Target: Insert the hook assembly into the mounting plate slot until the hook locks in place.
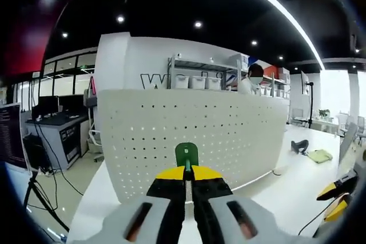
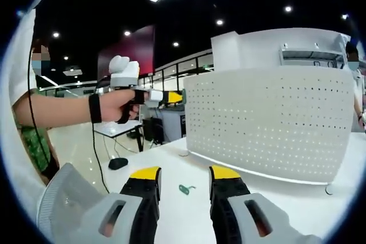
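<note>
1. A white pegboard stands upright on a white table; it serves as the landmark for everything else.
2. In the left gripper view, the left gripper has its yellow-tipped jaws closed tight on a green hook, which it holds upright in front of the pegboard's lower middle, near the holes; contact with the board cannot be told.
3. In the right gripper view, the same left gripper sits at the pegboard's left edge, near the top, held by a person's hand with a black wrist strap.
4. The right gripper hovers in front of the pegboard with its jaws spread wide and nothing between them.
5. A 2nd green hook lies flat on the table in front of the pegboard's left end, seen between the right gripper's jaws.
</note>
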`<state>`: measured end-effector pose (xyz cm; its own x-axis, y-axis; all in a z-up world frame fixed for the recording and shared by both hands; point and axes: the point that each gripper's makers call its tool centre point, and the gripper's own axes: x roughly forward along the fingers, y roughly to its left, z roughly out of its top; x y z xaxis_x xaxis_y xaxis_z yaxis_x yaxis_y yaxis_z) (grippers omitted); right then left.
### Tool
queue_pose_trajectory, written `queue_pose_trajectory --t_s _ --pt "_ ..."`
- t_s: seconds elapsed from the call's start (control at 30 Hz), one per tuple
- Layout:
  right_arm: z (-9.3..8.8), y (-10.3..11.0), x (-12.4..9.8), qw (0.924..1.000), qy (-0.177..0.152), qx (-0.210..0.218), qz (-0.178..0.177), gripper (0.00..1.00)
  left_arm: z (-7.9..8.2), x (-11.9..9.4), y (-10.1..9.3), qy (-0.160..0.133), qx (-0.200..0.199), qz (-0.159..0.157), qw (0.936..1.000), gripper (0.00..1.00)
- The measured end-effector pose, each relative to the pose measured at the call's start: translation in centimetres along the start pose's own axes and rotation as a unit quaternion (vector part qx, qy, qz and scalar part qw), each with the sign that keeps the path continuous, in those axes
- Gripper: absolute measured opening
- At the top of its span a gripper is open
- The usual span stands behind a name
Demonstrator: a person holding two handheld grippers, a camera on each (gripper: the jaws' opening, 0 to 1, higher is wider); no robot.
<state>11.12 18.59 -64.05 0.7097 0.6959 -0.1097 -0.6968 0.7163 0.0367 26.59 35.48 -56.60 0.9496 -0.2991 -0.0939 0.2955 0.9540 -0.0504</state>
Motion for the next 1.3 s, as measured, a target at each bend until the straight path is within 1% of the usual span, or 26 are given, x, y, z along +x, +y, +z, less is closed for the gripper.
queue_pose_trajectory --t_s 0.23,0.47,0.87,1.0,1.1,1.3 --pt "-0.1 -0.4 -0.1 0.9999 -0.006 0.009 -0.013 0.34 0.4 1.1 0.8 0.001 0.004 0.007 1.0000 0.02" --pt "-0.3 -0.5 -0.1 0.9997 -0.005 0.013 -0.018 0.34 0.7 2.1 1.6 0.003 0.011 0.010 0.9999 0.02" --pt "-0.5 -1.2 -0.2 0.9994 -0.003 0.017 -0.030 0.34 1.2 4.1 2.1 0.003 0.016 0.010 0.9998 0.02" --pt "-0.7 -1.3 -0.2 0.9993 0.000 0.020 -0.031 0.34 1.4 4.8 2.4 0.005 0.019 0.014 0.9997 0.02" --pt "-0.9 -1.3 -0.1 0.9993 0.002 0.020 -0.030 0.34 1.5 5.2 2.8 0.004 0.023 0.023 0.9995 0.02" --pt "-1.0 -1.5 0.0 0.9991 0.002 0.026 -0.032 0.34 1.8 5.7 2.9 0.004 0.026 0.027 0.9993 0.02"
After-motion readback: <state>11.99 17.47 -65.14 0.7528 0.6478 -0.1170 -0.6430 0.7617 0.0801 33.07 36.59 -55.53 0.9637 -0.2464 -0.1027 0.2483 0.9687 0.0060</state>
